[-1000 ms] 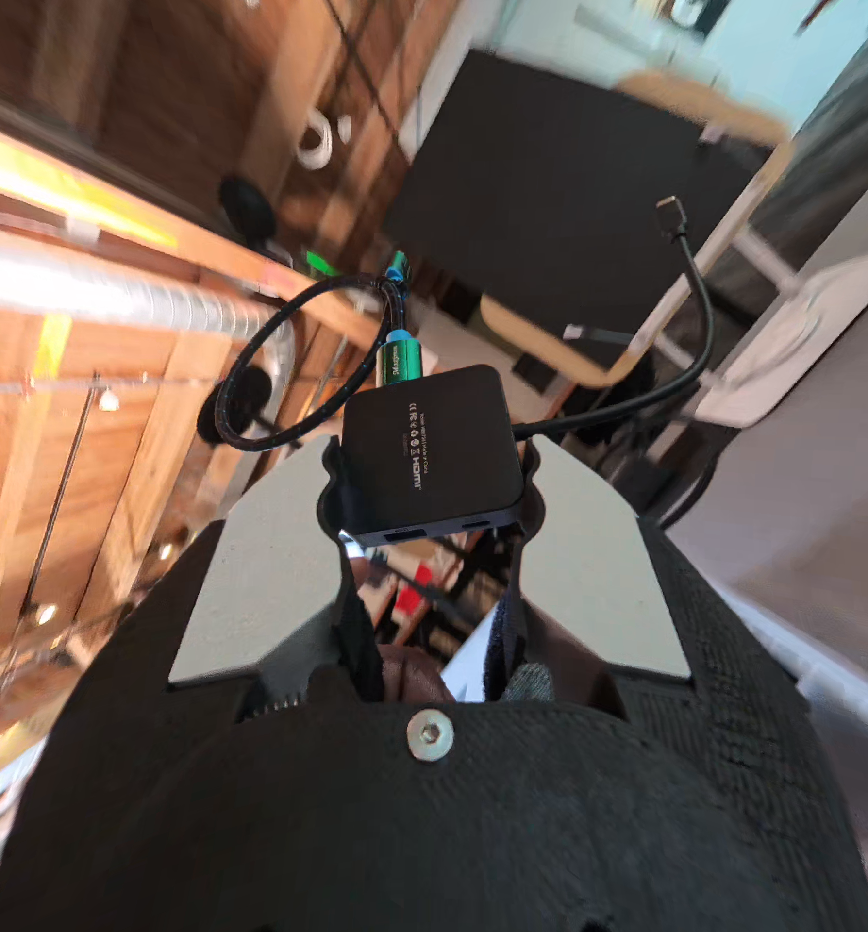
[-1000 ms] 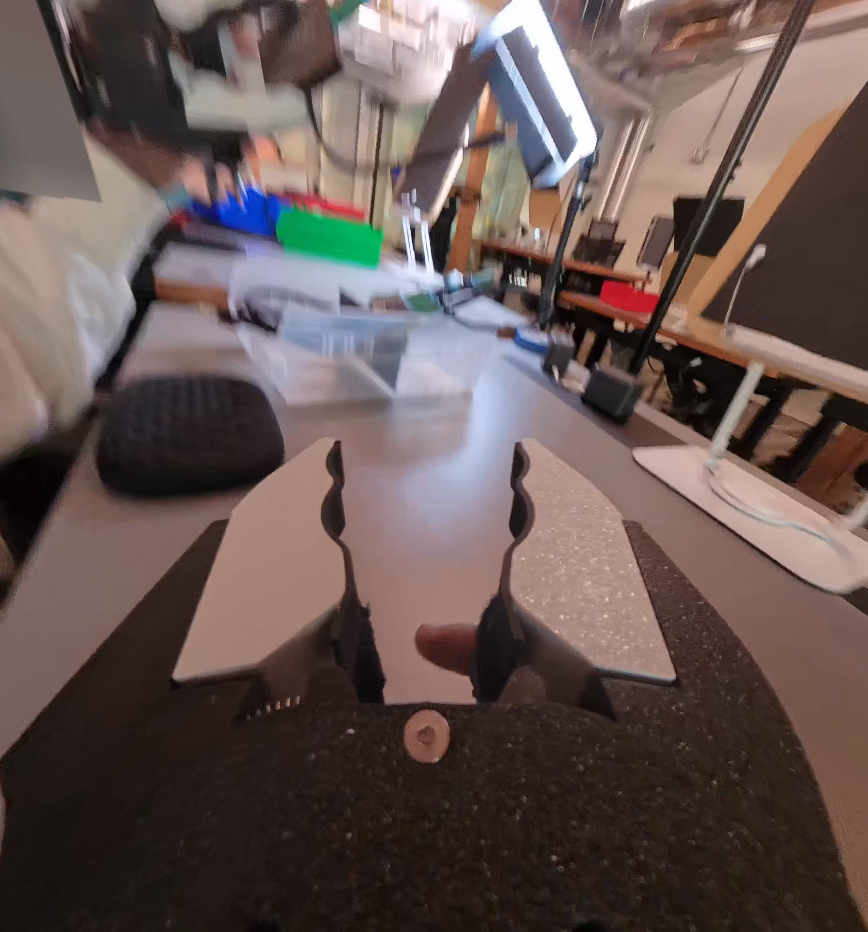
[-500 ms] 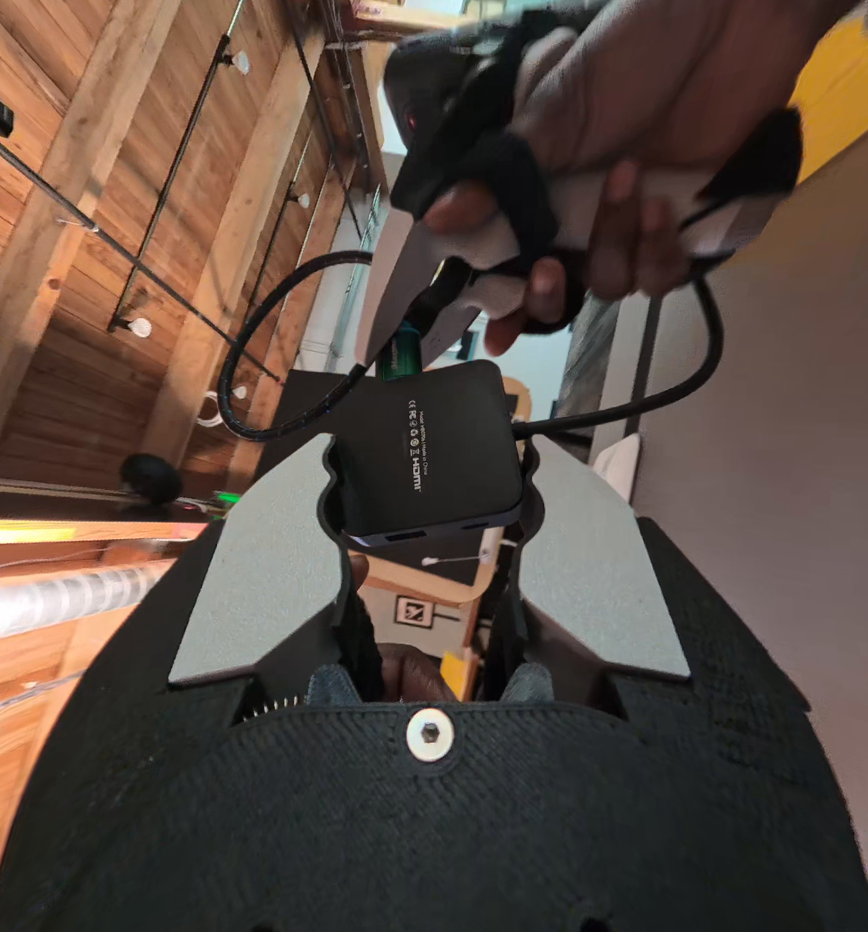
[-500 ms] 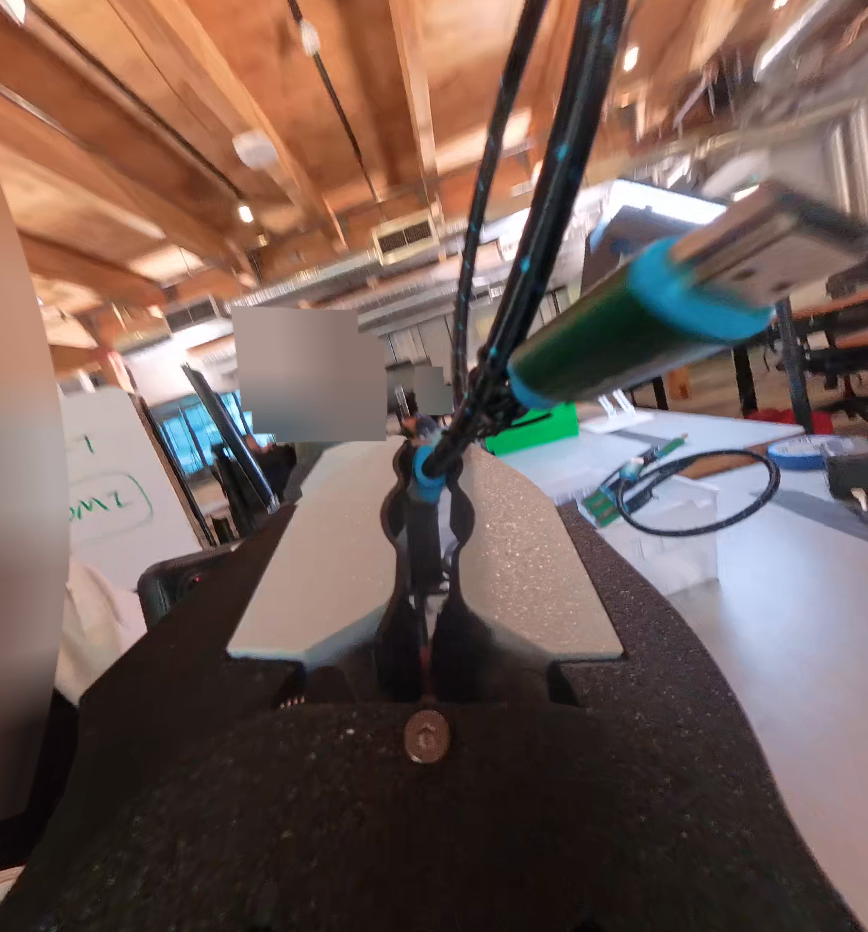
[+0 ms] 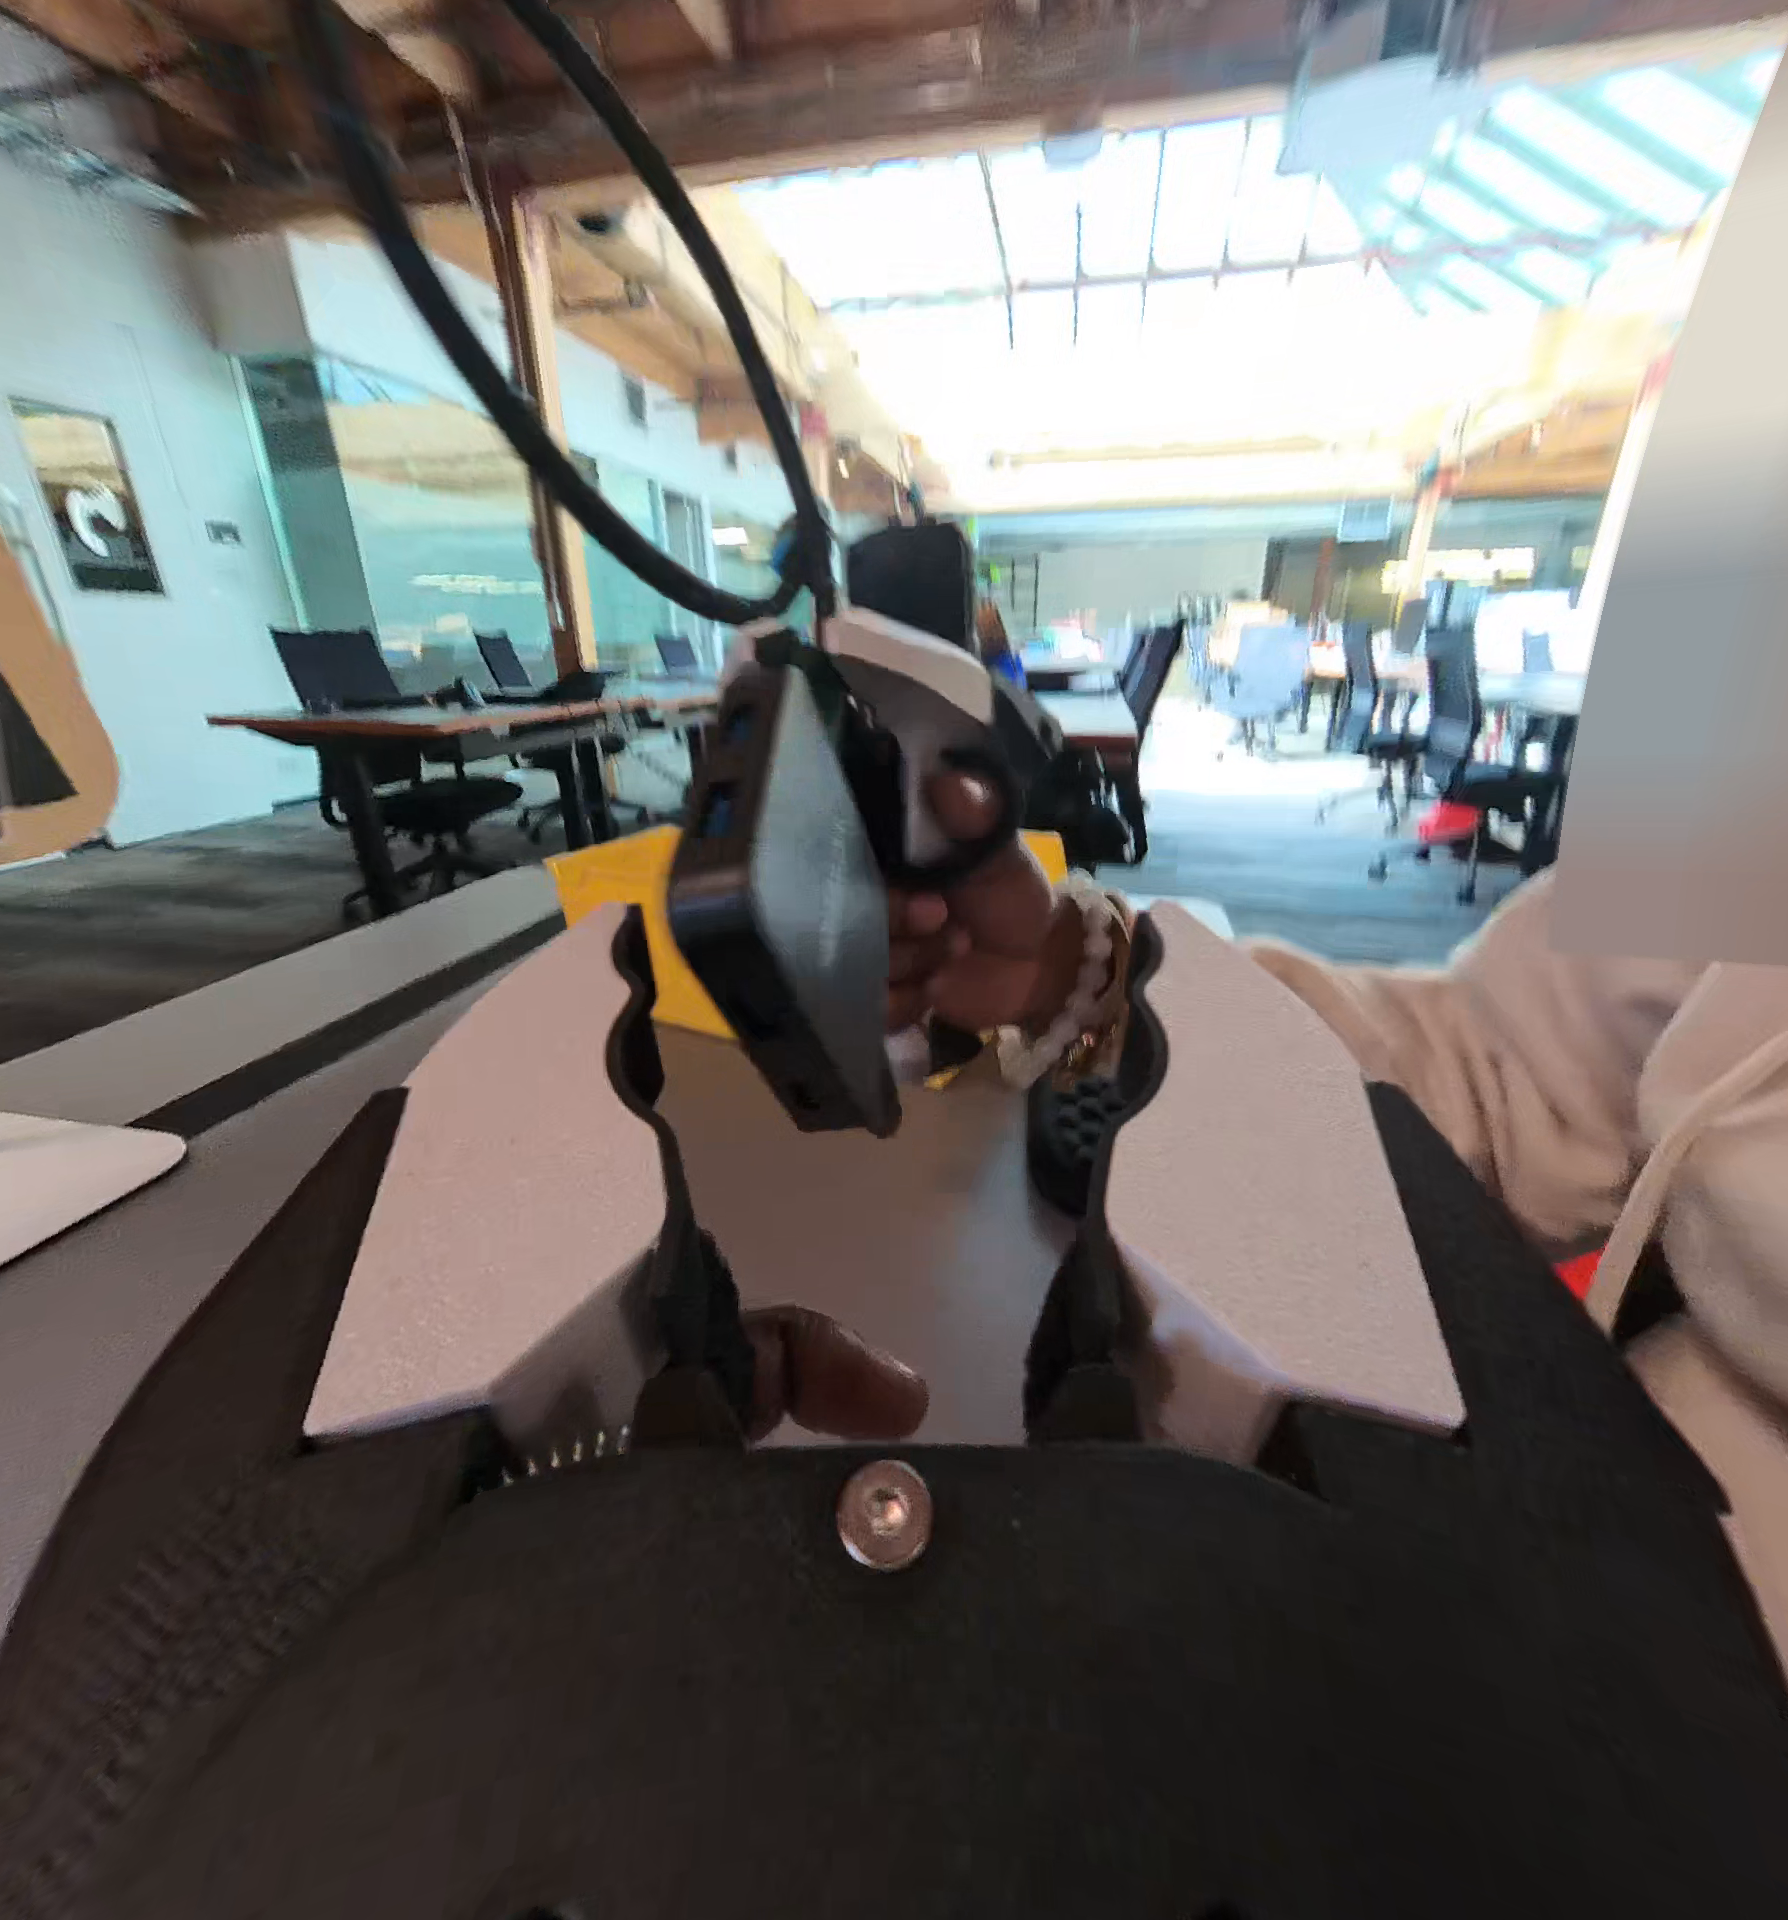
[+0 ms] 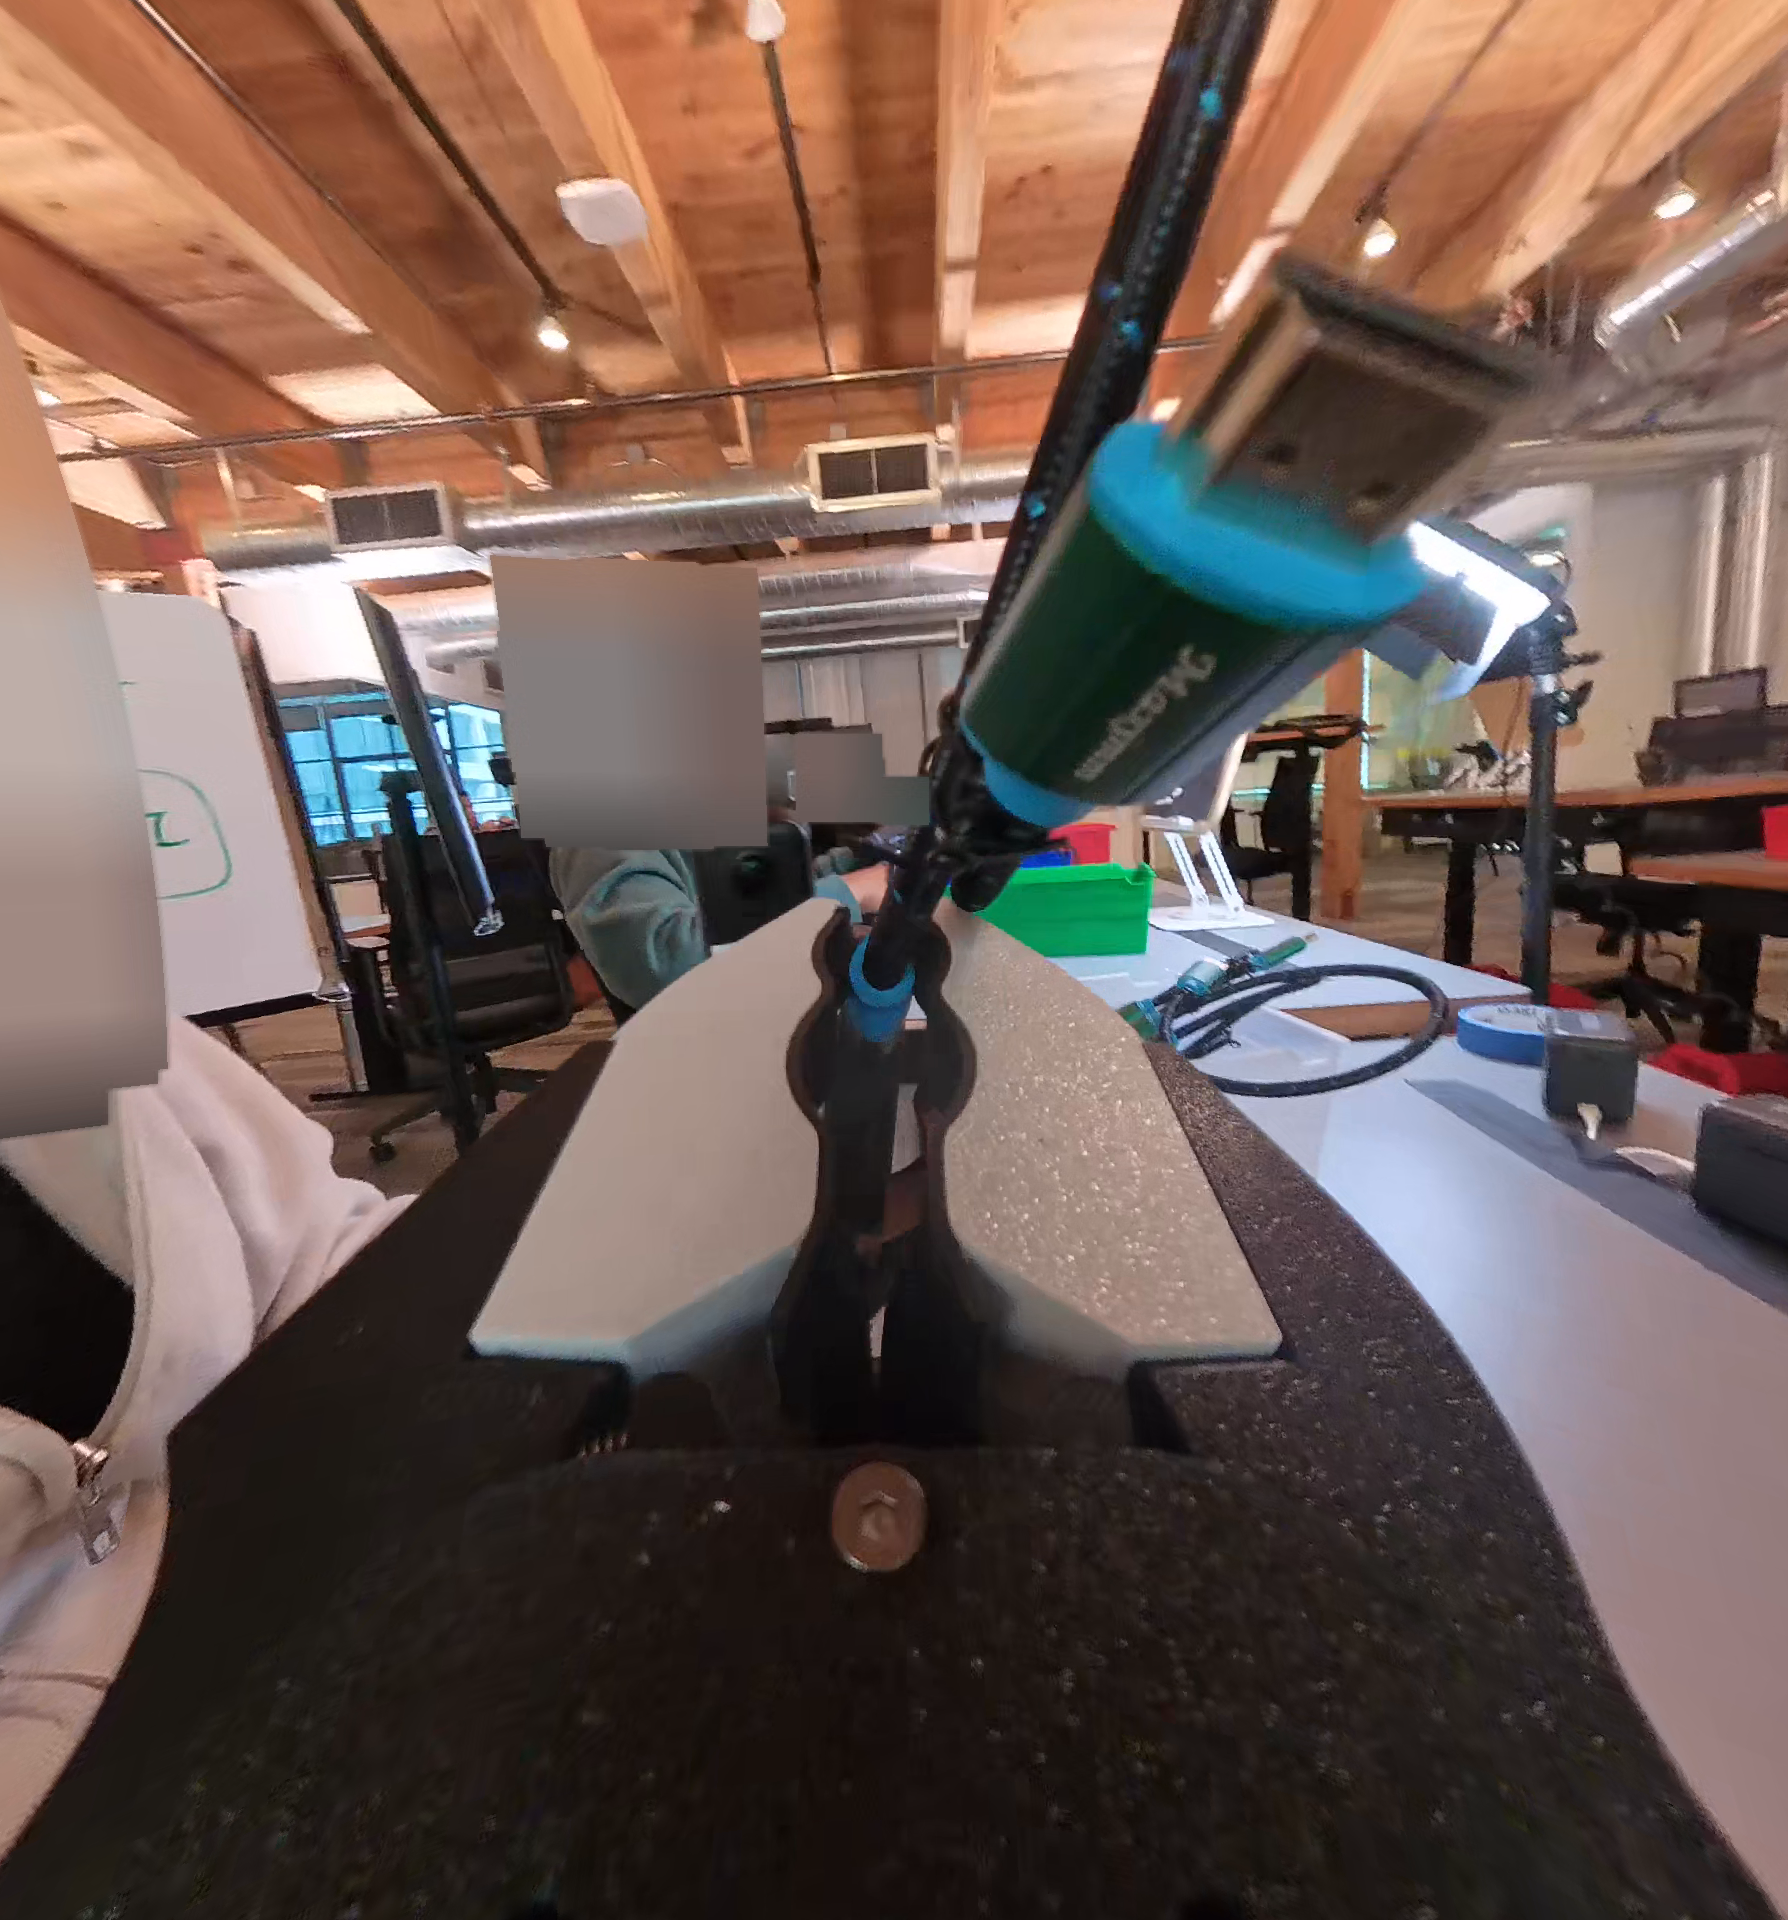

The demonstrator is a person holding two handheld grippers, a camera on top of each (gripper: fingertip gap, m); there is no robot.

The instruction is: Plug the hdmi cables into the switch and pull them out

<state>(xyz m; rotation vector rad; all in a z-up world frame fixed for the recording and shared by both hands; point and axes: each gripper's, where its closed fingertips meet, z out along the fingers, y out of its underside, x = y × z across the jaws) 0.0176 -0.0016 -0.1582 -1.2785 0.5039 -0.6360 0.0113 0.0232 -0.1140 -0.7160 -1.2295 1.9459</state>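
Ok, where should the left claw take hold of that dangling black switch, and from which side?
Probably across its two broad faces, near the free lower end, coming straight forward. The switch hangs tilted, nearly edge-on, ahead of the open left claw; the right claw and cable crowd its top.

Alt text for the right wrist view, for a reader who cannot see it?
The right gripper is shut on a braided HDMI cable, jaws clamping its blue collar. The cable's free green plug hangs unplugged, close to the camera, above a grey table under a wooden ceiling.
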